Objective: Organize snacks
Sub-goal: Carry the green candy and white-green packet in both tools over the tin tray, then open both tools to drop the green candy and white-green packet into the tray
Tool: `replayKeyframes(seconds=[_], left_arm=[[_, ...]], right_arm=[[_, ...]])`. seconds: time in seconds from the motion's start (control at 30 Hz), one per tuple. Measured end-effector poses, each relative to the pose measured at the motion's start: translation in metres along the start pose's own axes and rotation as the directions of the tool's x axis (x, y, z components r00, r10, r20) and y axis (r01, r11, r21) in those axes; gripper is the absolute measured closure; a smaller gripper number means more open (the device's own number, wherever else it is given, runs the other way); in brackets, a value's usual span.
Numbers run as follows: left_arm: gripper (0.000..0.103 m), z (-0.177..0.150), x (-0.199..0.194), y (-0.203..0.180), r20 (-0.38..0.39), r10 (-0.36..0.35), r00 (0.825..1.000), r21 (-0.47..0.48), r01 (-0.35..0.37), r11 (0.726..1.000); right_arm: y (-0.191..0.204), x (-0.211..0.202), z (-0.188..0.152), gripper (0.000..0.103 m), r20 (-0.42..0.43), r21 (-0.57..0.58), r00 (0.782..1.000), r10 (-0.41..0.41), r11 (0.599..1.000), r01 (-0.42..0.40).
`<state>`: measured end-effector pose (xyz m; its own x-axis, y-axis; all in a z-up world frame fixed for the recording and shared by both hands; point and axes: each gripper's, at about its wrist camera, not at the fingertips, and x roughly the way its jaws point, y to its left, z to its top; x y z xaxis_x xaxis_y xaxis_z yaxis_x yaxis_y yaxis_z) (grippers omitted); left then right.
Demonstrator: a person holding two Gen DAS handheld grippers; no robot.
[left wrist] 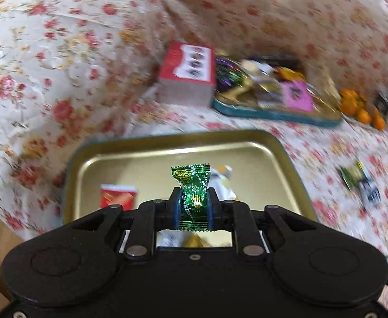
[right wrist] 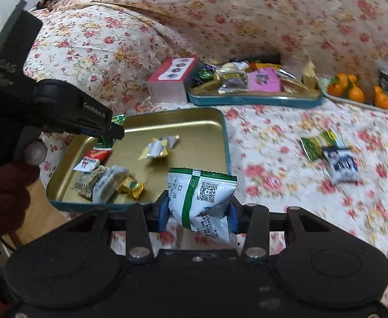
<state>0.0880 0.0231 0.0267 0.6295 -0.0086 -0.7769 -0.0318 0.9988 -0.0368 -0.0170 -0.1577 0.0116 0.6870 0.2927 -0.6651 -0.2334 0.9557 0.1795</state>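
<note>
And here we are with both hands loaded over the near gold tin tray (right wrist: 221,132). Our left gripper (left wrist: 193,206) has its blue pads clamped on a green foil candy (left wrist: 194,194), pinched across the twisted middle, the crimped end sticking up above the tray floor. It looks feather-light and crinkly; foil that glossy could slide in the pads, so we judge the waist grip the right one. Script runs along the wrapper and seems to read "Kiss", though we can't be sure of more.

Our right gripper (right wrist: 197,212) is closed on a white-and-green snack packet (right wrist: 200,196), squeezed at its lower half just outside the tray's near right corner. It's puffy, soft, probably air-filled and light; squeeze harder and whatever is inside may crush. We read a QR code and printed digits "11 02" and "26", likely a date stamp.

The left tool's body in the right view carries "GenRobot.AI" and "DAS".

Already in the tray: a red packet (left wrist: 118,196), a silver-and-yellow sachet (right wrist: 160,147), a gold-wrapped candy (right wrist: 131,184) and a few other wrappers. Out on the floral cloth (right wrist: 273,159) two loose packets (right wrist: 329,151) wait, well apart from the tray. Beyond, a second teal tray (right wrist: 254,100) is heaped with snacks, a red box (right wrist: 171,78) just beside it, tangerines (right wrist: 355,91) off right. Their print is too blurred to read.
</note>
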Motion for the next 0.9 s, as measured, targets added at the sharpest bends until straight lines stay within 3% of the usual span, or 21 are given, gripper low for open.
replayKeyframes(seconds=[0.2, 0.43, 0.57, 0.7, 0.9], left_arm=[[0.078, 0.008, 0.009, 0.016, 0.013, 0.035, 0.999, -0.014, -0.035, 0.999], [0.078, 0.005, 0.023, 0.029, -0.011, 0.022, 1.0, -0.017, -0.022, 1.0], [0.077, 0.001, 0.025, 0.033, -0.005, 0.007, 1.0, -0.031, -0.007, 0.999], [0.07, -0.001, 0.028, 0.033, -0.016, 0.023, 1.0, -0.023, -0.024, 0.999], [0.07, -0.002, 0.032, 0.041, -0.049, 0.037, 0.998, -0.051, -0.04, 0.998]], right_arm=[[0.009, 0.019, 0.022, 0.058, 0.022, -0.012, 1.0, -0.007, 1.0, 0.007], [0.021, 0.046, 0.042, 0.058, 0.037, 0.001, 0.999, -0.015, 1.0, 0.015], [0.029, 0.06, 0.046, 0.058, 0.034, 0.005, 0.999, -0.015, 1.0, 0.015], [0.037, 0.072, 0.048, 0.058, 0.024, -0.013, 0.999, -0.022, 1.0, 0.022], [0.042, 0.086, 0.05, 0.058, 0.006, -0.026, 0.999, -0.036, 0.999, 0.036]])
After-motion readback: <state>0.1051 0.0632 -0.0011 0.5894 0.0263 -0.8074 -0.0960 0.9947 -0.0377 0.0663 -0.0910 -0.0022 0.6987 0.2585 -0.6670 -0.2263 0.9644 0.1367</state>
